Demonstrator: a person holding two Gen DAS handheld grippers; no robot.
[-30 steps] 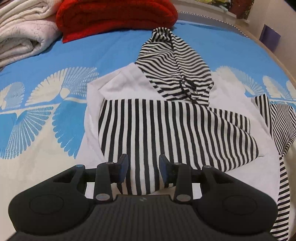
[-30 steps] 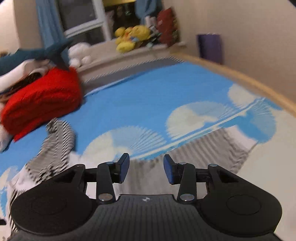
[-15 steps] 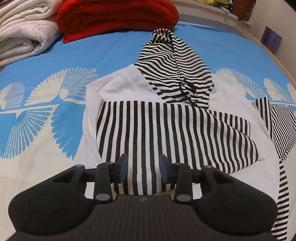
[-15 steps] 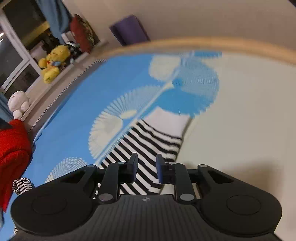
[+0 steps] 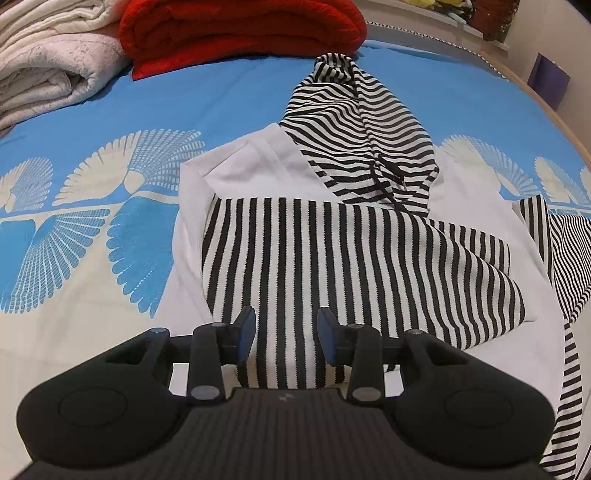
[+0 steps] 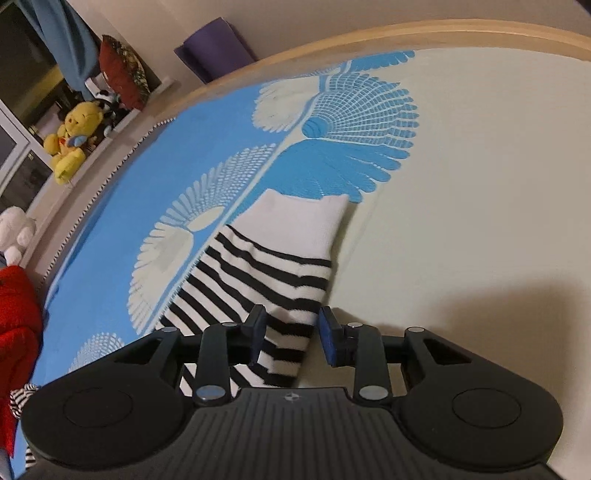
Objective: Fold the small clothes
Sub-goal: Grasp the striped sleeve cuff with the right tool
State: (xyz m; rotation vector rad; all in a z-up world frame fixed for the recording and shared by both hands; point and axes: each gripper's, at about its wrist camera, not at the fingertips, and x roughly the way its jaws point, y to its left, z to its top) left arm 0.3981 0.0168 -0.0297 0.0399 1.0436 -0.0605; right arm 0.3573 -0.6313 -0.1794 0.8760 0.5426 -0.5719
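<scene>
A small hoodie (image 5: 258, 177) lies flat on the bed, white in the body, with a black-and-white striped hood (image 5: 362, 129). One striped sleeve (image 5: 332, 258) is folded across its chest. My left gripper (image 5: 286, 338) hovers over that sleeve's end, jaws apart and not pressing on it. The other striped sleeve (image 6: 266, 280) stretches out on the sheet and ends in a white cuff (image 6: 299, 225). My right gripper (image 6: 291, 334) sits low over it with its jaws opening. The sleeve's edge lies between the fingers and the right pad (image 6: 328, 338) is clear of the cloth.
The sheet (image 5: 92, 221) is blue and cream with a fan pattern. A folded red blanket (image 5: 240, 29) and white blankets (image 5: 48, 55) lie at the far side. A wooden bed rim (image 6: 406, 33) curves behind, with a purple roll (image 6: 214, 48) and plush toys (image 6: 70, 144) past it.
My right gripper has dropped and rolled, coming from above the bed down onto the outstretched sleeve near its cuff; its jaws narrowed, then widened. The left gripper has stayed put.
</scene>
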